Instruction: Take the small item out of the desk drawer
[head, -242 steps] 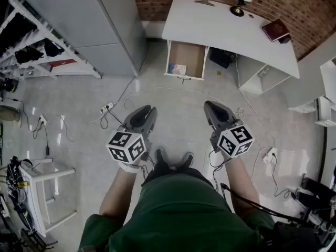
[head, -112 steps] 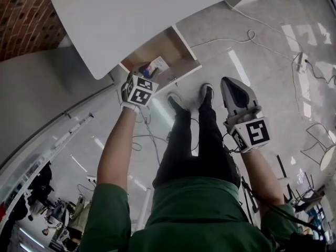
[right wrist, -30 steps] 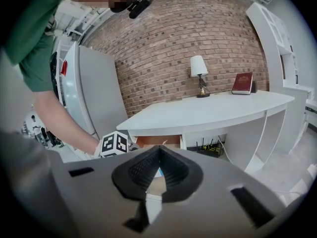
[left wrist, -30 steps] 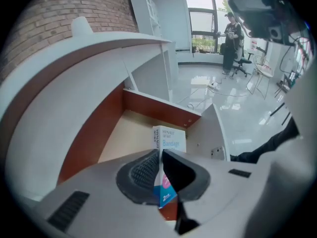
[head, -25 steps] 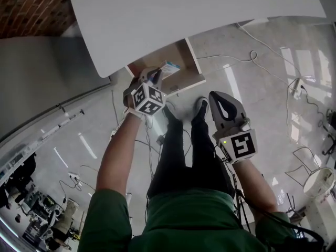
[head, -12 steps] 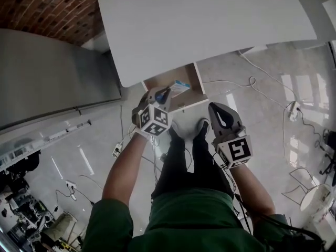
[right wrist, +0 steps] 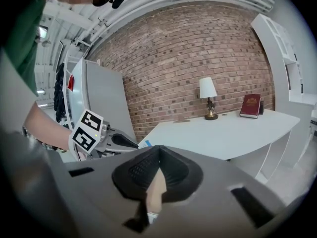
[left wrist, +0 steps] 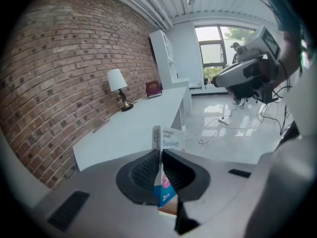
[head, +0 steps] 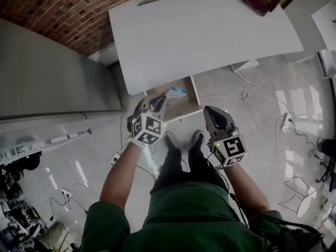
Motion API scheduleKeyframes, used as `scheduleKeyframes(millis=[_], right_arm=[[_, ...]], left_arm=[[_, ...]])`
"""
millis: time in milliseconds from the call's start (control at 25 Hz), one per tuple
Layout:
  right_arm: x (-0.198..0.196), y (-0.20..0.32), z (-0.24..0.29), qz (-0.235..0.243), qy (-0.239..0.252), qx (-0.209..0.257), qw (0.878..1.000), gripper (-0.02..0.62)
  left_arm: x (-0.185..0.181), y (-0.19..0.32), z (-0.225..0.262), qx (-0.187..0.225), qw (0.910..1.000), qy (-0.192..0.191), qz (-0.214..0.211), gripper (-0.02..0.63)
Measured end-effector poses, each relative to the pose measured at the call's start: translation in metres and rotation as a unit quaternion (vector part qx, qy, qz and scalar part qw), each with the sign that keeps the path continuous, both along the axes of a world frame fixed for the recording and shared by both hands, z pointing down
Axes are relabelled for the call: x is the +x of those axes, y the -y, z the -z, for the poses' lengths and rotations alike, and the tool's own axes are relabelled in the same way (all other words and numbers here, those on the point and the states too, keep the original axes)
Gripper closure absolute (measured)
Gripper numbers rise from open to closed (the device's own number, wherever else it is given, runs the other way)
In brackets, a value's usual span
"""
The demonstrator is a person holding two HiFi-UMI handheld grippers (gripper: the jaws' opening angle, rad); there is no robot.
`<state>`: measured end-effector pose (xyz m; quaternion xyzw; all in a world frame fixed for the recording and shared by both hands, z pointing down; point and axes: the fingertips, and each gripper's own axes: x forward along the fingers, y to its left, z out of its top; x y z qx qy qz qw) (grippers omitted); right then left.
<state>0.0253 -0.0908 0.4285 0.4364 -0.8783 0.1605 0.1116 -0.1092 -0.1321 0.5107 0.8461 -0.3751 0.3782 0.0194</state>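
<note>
Both grippers have come up since a second ago, the left gripper (head: 157,104) the more, lifting the bandage box (left wrist: 167,139) out of the open drawer (head: 185,105). Its jaws are clenched edge-on across the box's lower half, so the printed top stands beyond the tips, toward the white desk (head: 210,35). That grip likely keeps a thin carton from swivelling. To the right, the right gripper (head: 212,114) hangs with its jaws pressed together on nothing, probably just kept clear.

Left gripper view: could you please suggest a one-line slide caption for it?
Left gripper shut on a bandage box, with the white desk, lamp and brick wall beyond.
</note>
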Motion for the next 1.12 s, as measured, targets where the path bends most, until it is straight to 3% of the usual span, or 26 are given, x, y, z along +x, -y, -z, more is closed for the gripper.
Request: scheduleKeyframes(millis=[800, 1120], right_arm=[[0.005, 0.010, 0.068, -0.007, 0.010, 0.015, 1.000, 0.592], [0.005, 0.015, 0.079, -0.003, 0.014, 0.010, 1.000, 0.592]], left_arm=[[-0.007, -0.009, 0.126, 0.067, 0.9969, -0.040, 0.013, 0.581], [-0.012, -0.006, 0.187, 0.091, 0.9928, -0.074, 0.023, 0.581]])
